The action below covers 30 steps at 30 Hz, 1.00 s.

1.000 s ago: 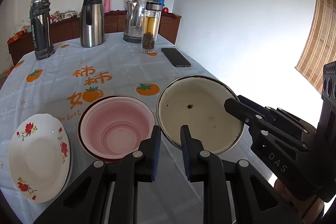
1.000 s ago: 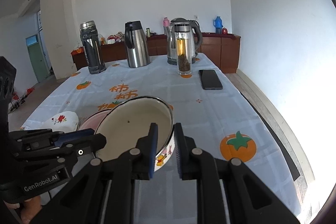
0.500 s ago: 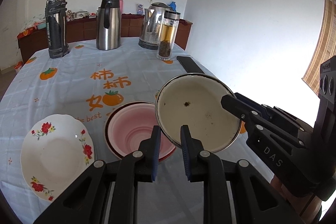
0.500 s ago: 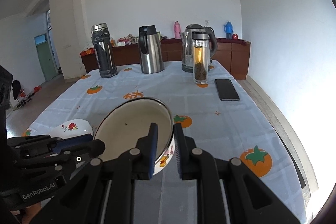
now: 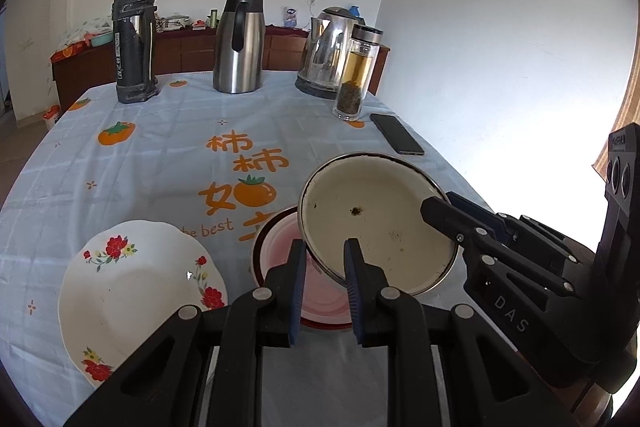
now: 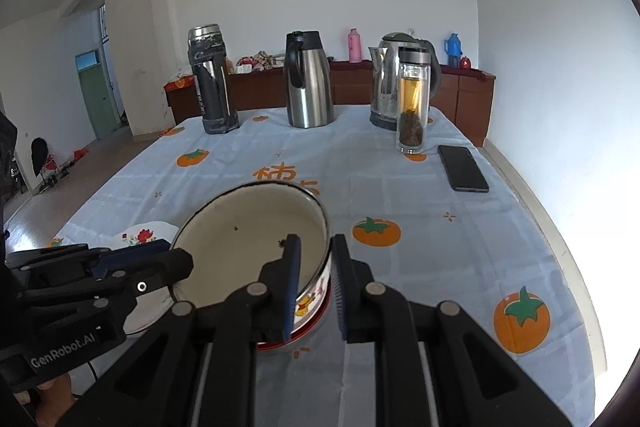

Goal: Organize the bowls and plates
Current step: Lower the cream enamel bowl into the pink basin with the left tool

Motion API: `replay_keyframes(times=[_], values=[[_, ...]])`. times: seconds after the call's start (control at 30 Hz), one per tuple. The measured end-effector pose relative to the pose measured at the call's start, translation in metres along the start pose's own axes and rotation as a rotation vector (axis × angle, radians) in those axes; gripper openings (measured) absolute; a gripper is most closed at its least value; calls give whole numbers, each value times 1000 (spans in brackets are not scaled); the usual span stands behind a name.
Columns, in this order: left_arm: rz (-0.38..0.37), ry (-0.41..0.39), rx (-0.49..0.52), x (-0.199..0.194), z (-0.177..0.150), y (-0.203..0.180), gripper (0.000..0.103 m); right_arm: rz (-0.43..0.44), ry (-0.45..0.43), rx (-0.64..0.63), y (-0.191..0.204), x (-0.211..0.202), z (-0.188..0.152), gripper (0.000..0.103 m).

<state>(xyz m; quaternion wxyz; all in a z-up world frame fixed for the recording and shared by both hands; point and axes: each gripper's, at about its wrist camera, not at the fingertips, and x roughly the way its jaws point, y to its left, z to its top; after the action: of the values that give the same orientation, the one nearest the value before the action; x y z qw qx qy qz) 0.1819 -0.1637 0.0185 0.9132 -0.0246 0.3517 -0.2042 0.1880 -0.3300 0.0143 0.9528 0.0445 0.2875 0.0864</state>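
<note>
A cream enamel bowl (image 5: 376, 219) with a metal rim is held tilted over a pink bowl (image 5: 280, 259) that sits on the tablecloth. My right gripper (image 6: 314, 283) is shut on the enamel bowl's (image 6: 256, 239) right wall; it enters the left wrist view from the right (image 5: 440, 211). My left gripper (image 5: 324, 279) is shut on the enamel bowl's near rim, one finger inside and one outside. A white plate with red flowers (image 5: 136, 291) lies left of the pink bowl.
At the table's far end stand a dark thermos (image 5: 134, 39), a steel carafe (image 5: 240, 43), an electric kettle (image 5: 326, 55) and a glass tea bottle (image 5: 354, 75). A black phone (image 5: 396, 133) lies near the right edge. A wooden sideboard stands behind.
The enamel bowl has been lifted and carried left, from beside the pink bowl to above it, overlapping it. Both grippers have moved with it.
</note>
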Motion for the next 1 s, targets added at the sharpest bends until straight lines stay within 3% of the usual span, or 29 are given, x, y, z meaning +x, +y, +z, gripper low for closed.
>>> replay_keyframes(times=[1.0], values=[[2, 51, -24, 27, -6, 25, 21, -28, 111, -27, 12, 40, -10, 17]])
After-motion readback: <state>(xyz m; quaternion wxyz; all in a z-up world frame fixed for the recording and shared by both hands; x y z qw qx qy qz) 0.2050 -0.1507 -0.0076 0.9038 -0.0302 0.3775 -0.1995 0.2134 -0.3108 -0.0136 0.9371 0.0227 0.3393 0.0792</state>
